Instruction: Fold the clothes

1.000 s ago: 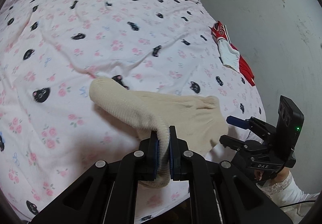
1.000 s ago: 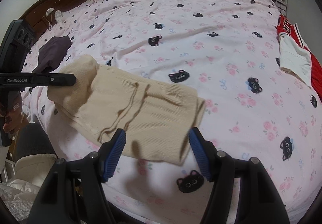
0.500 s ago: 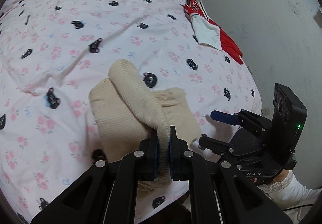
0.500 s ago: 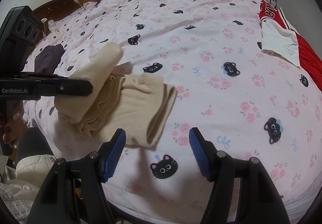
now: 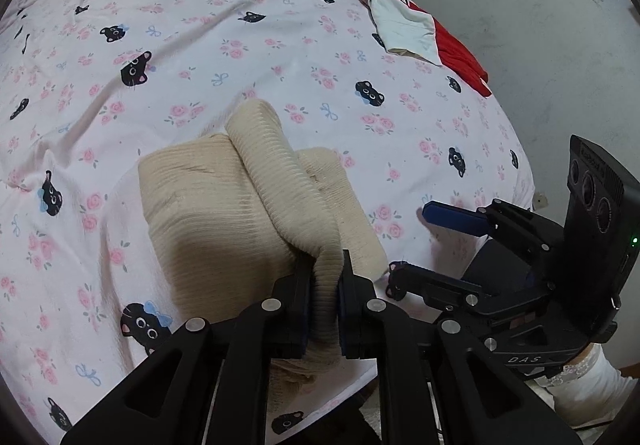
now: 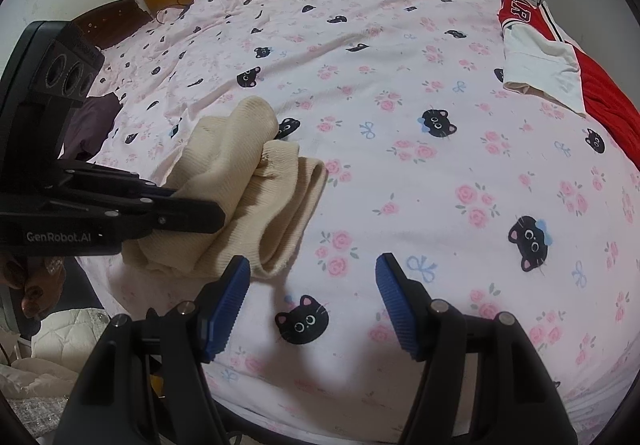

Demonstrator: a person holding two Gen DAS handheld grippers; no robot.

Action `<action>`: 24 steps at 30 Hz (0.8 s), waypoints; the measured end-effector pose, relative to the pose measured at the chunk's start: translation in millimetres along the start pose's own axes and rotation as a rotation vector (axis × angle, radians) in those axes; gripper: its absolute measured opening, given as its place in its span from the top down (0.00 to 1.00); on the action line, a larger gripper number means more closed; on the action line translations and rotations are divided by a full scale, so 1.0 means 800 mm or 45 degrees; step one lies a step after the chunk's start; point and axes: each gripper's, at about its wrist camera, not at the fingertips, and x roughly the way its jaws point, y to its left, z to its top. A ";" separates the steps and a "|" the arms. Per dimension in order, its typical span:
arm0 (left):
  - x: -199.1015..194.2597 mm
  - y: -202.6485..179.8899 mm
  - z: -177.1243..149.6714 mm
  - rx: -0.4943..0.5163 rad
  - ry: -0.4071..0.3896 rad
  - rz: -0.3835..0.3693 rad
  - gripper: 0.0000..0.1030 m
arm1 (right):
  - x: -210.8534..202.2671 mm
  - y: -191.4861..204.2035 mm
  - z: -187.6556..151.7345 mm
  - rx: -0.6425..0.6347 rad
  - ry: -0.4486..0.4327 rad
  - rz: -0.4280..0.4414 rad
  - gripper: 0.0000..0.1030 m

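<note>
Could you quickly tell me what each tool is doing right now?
Left tool: easing open, ribbed beige knit garment still pinched between its pads.
Right tool: open, empty.

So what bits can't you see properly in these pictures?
- Beige knit garment: what kind it is; it is bunched and folded in both views.
- Red and white jersey: its lettering is cut short by folds.
- Dark cloth: in the right wrist view, mostly hidden behind the left gripper.
- Bed's near edge: blocked by gripper arms.

Cream ribbed knit garment, folded, on bed edge
</note>
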 end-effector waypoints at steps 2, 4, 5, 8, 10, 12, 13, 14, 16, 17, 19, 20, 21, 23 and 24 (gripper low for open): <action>-0.004 -0.002 0.000 0.003 -0.014 -0.034 0.77 | 0.001 -0.001 0.000 0.003 0.002 -0.002 0.36; -0.009 -0.006 -0.001 0.009 -0.024 -0.083 0.59 | 0.001 -0.002 0.000 0.004 0.005 -0.002 0.36; -0.012 -0.008 -0.001 0.015 -0.032 -0.106 0.59 | 0.001 -0.002 0.000 0.005 0.005 -0.003 0.36; -0.028 -0.012 -0.002 0.038 -0.075 -0.165 0.59 | 0.000 -0.003 0.001 0.008 0.004 -0.007 0.36; -0.042 -0.010 -0.003 0.034 -0.105 -0.219 0.59 | -0.001 -0.005 0.001 0.011 0.003 -0.011 0.36; -0.056 -0.002 -0.007 0.010 -0.140 -0.239 0.59 | -0.003 -0.007 0.003 0.013 -0.002 -0.016 0.36; -0.063 0.003 -0.009 -0.001 -0.156 -0.241 0.59 | -0.004 -0.008 0.004 0.014 -0.004 -0.018 0.36; -0.068 0.008 -0.012 -0.011 -0.170 -0.222 0.59 | -0.005 -0.009 0.005 0.016 -0.006 -0.020 0.36; -0.077 0.023 -0.018 -0.038 -0.199 -0.160 0.59 | -0.007 -0.012 0.008 0.018 -0.010 -0.025 0.36; -0.079 0.031 -0.020 -0.051 -0.207 -0.123 0.59 | -0.007 -0.012 0.009 0.018 -0.012 -0.028 0.36; -0.079 0.044 -0.027 -0.070 -0.207 -0.064 0.59 | -0.009 -0.012 0.012 0.018 -0.018 -0.032 0.36; -0.079 0.050 -0.030 -0.077 -0.203 -0.039 0.59 | -0.011 -0.011 0.013 0.015 -0.023 -0.031 0.36; -0.078 0.056 -0.033 -0.084 -0.198 -0.013 0.59 | -0.014 -0.008 0.015 0.006 -0.034 -0.025 0.36; -0.074 0.061 -0.039 -0.087 -0.187 0.001 0.59 | -0.019 0.001 0.020 -0.023 -0.057 -0.005 0.36; -0.072 0.061 -0.043 -0.084 -0.182 -0.004 0.59 | -0.022 0.007 0.022 -0.041 -0.068 0.007 0.36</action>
